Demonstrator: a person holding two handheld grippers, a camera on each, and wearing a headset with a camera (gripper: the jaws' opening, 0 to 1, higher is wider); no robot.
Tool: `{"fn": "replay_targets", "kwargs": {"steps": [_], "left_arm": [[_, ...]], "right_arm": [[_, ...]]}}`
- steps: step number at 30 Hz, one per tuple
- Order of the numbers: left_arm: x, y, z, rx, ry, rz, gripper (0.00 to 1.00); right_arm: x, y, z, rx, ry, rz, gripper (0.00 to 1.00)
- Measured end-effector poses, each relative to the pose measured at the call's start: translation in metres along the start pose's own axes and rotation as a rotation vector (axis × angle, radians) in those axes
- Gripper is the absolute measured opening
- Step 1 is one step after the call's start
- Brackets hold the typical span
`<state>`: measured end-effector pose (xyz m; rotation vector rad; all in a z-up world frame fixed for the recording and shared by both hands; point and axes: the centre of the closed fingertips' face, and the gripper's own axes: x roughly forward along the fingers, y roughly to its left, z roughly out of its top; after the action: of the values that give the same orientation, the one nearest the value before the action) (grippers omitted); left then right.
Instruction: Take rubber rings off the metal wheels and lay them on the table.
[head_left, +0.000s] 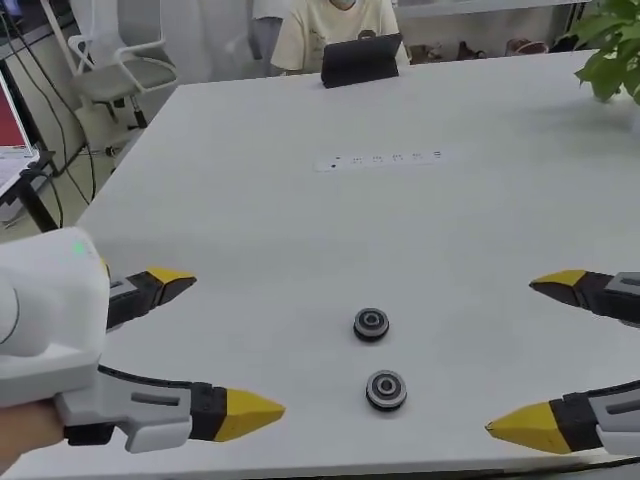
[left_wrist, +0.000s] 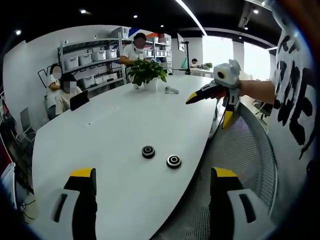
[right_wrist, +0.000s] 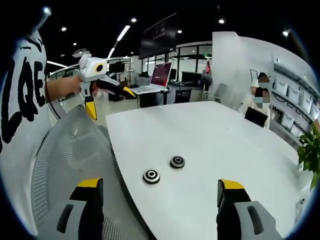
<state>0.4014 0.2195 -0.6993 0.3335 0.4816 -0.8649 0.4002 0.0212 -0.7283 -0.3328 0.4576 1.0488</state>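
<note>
Nothing of the task appears to have been done yet: two small metal wheels are seen low in the middle of the head view, the farther wheel (head_left: 371, 324) and the nearer wheel (head_left: 386, 390) lying flat and close together but apart, each with what is taken to be its dark rubber ring (head_left: 358, 325) around the rim. No loose ring is seen on the surface (head_left: 300, 220), so both rings seem left to be removed and laid down. The left hand-held gripper (head_left: 235, 344) is held at the lower left of the frame with its jaws wide apart and nothing between them; the right hand-held gripper (head_left: 512, 356) is held at the lower right, likewise spread and empty. Both are kept well away from the wheels. The surface is a long pale grey one, with a socket strip (head_left: 385, 159) set into it above centre. At the top of the frame a seated person (head_left: 335, 25) is found behind a dark laptop (head_left: 362, 60), an office chair (head_left: 120, 60) at the upper left and a plant (head_left: 610, 50) at the upper right. Shelves of boxes (left_wrist: 95, 65) are shown in the left gripper view.
</note>
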Motion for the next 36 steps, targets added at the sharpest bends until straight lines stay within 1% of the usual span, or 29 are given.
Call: {"fn": "replay_targets", "kwargs": {"steps": [4,18,23,30,36], "left_arm": [[0.002,0.0,0.002,0.008,-0.003,-0.008,0.93],[0.012,0.0,0.008,0.03,-0.007,-0.022,0.91],[0.016,0.002,0.013,0.033,-0.022,-0.027,0.91],[0.023,0.005,0.014,0.051,-0.018,-0.036,0.89],[0.03,0.004,0.015,0.055,-0.02,-0.055,0.88]], "right_arm": [[0.002,0.0,0.003,-0.008,-0.012,0.012,0.93],[0.012,-0.003,0.008,-0.031,-0.025,0.041,0.9],[0.015,-0.005,0.007,-0.038,-0.023,0.05,0.89],[0.019,-0.006,0.009,-0.045,-0.028,0.064,0.88],[0.023,-0.008,0.009,-0.056,-0.028,0.071,0.88]]}}
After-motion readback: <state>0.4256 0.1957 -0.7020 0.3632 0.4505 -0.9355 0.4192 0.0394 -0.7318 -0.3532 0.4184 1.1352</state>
